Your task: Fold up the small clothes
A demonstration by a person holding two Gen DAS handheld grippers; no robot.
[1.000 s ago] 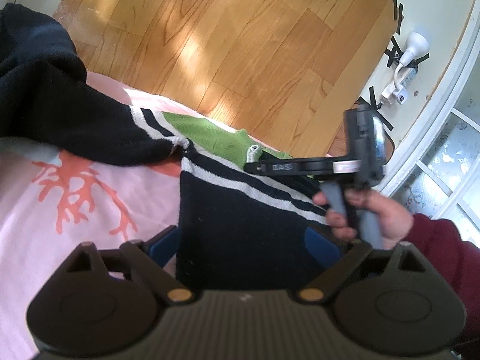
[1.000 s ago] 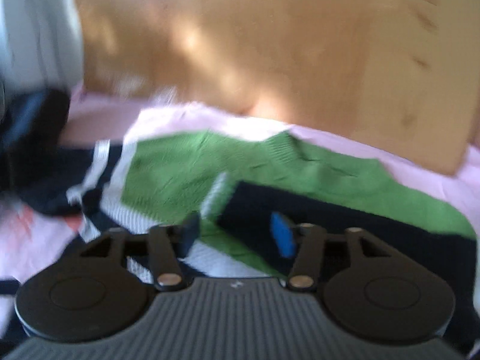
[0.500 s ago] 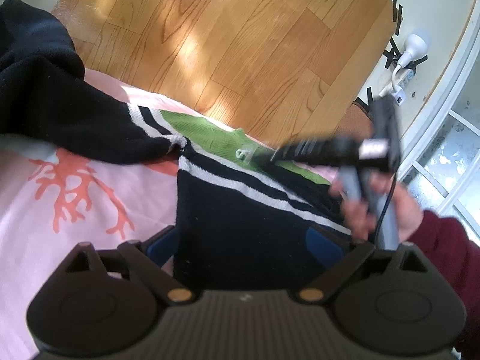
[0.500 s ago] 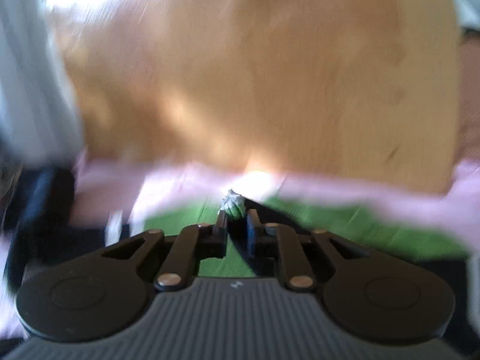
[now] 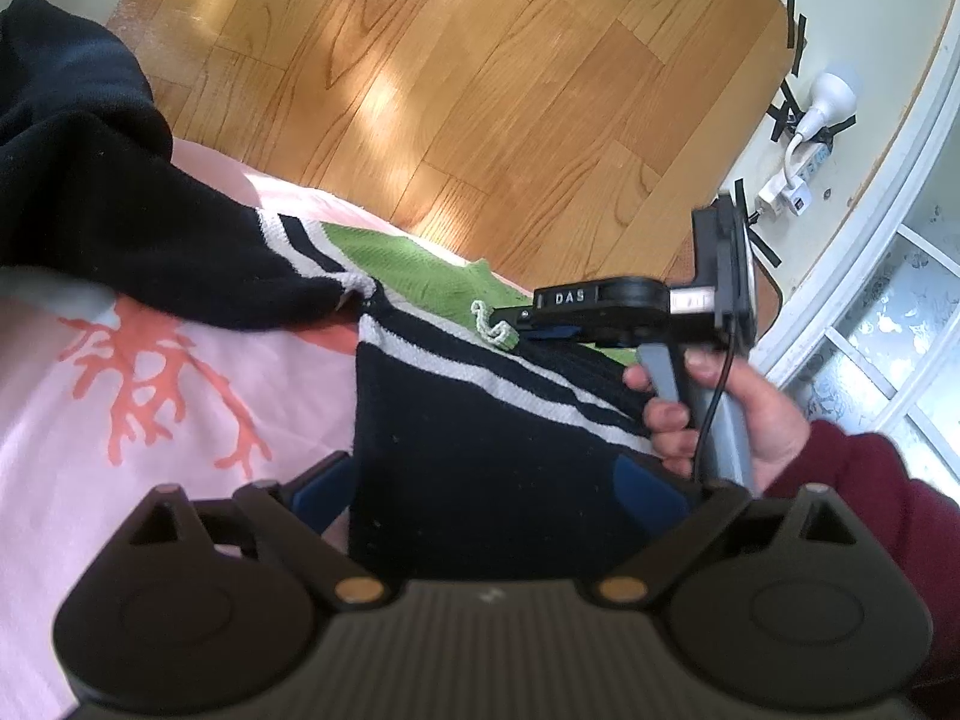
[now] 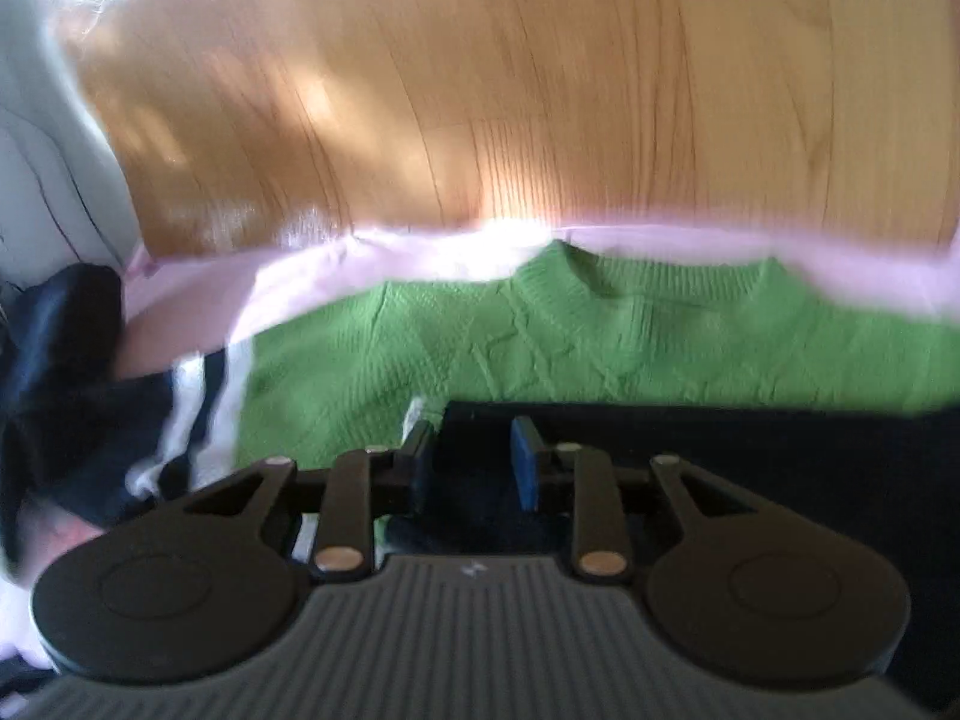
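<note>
Pink sheet (image 5: 150, 456) underneath, sweater (image 5: 480, 456) spread flat, green top half at the far edge. Left gripper (image 5: 486, 486) gapes around the navy fold; right gripper (image 6: 471, 456), just reopened slightly, straddles the fold edge unpinched. Soft, floppy knit: grab hems.

Sun patches glare on the wooden floor (image 5: 480, 90); right-wrist view motion-blurred; fisheye bends both views' edges.

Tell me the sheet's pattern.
Pink sheet with an orange coral print; clearest in the left wrist view.
</note>
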